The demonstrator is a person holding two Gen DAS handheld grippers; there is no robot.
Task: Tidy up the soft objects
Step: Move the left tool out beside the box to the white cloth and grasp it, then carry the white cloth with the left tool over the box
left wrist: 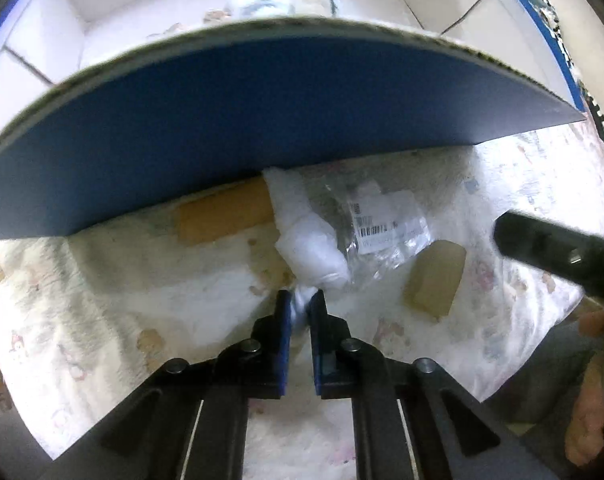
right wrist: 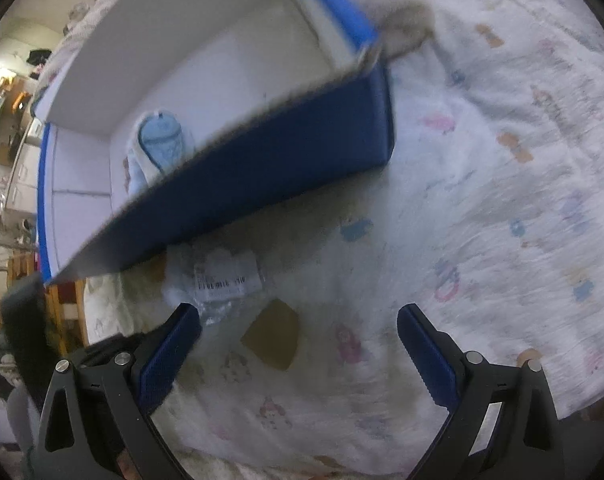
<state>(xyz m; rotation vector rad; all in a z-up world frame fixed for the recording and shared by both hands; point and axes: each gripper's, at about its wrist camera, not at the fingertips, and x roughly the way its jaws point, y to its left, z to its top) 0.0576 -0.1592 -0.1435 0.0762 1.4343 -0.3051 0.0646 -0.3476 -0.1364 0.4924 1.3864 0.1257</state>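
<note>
Closest to the left wrist camera, the left gripper (left wrist: 300, 303) is nearly shut, its blue pads pinching a thin tail of the clear plastic bag (left wrist: 341, 236) that holds something white and soft. That bag lies on the patterned blanket (left wrist: 122, 280), its far end tucked against the blue outer wall of the box (left wrist: 262, 120). From the right wrist view, the right gripper (right wrist: 300, 330) hangs wide open over the blanket with nothing between its fingers, the barcode label (right wrist: 226, 274) just beyond its left finger. Because the hold is on a mere corner of film, I judge the lift should be slow and straight up, clearing the box rim before swinging over. Inside the box, a light blue soft item (right wrist: 160, 146) already rests near one wall; the bag would best land beside it.
</note>
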